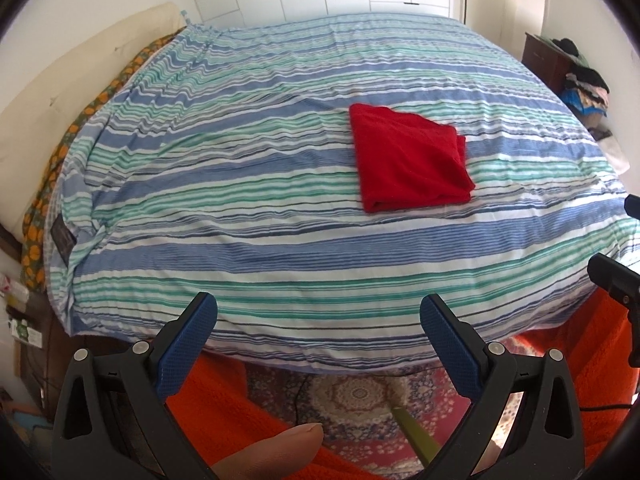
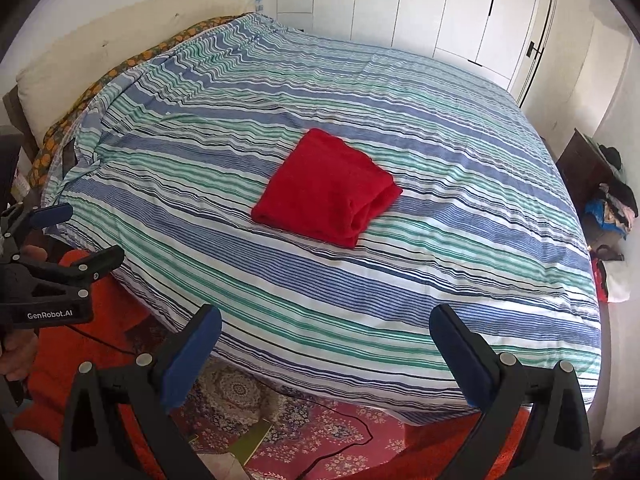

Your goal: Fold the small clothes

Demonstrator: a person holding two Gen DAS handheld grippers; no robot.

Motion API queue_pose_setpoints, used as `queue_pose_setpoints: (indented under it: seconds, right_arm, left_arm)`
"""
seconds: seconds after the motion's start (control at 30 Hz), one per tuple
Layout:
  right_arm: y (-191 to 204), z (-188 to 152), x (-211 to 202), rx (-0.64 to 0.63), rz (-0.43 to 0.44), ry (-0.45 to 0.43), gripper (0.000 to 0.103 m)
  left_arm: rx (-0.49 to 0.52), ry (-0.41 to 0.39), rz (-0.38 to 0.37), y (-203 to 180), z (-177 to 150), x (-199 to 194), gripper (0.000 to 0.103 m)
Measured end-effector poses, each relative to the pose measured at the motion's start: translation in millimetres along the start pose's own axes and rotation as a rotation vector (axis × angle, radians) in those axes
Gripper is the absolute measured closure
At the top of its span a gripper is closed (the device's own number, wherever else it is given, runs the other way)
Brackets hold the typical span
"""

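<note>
A red garment (image 1: 410, 158) lies folded into a compact rectangle on the striped bedspread (image 1: 240, 208), right of the bed's middle. It also shows in the right wrist view (image 2: 326, 188). My left gripper (image 1: 318, 310) is open and empty, held back over the near edge of the bed, well short of the garment. My right gripper (image 2: 326, 322) is open and empty, also at the near edge. The left gripper shows at the left of the right wrist view (image 2: 80, 236), open. Part of the right gripper shows at the right edge of the left wrist view (image 1: 616, 280).
The striped bedspread (image 2: 440, 280) covers a large bed. A cream headboard (image 1: 60, 92) and orange floral sheet (image 1: 44, 184) are on the left. A dark nightstand with piled clothes (image 1: 584, 80) stands at far right. A patterned rug (image 2: 280, 420) and cable lie on the floor below.
</note>
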State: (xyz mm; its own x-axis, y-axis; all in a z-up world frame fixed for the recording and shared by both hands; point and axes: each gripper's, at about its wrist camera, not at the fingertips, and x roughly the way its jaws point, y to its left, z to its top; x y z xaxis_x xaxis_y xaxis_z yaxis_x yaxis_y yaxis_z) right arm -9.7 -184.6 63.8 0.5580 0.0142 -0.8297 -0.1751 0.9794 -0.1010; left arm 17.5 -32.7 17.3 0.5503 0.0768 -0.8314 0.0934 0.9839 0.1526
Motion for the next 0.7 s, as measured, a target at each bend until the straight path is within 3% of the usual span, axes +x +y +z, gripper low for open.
queue_pose_setpoints:
  seconds: [0.7]
  right_arm:
    - [16.8, 18.8, -19.6, -0.034, 0.011, -0.028, 0.001]
  left_arm:
    - [0.004, -0.007, 0.010, 4.3, 3.8, -7.3, 0.001]
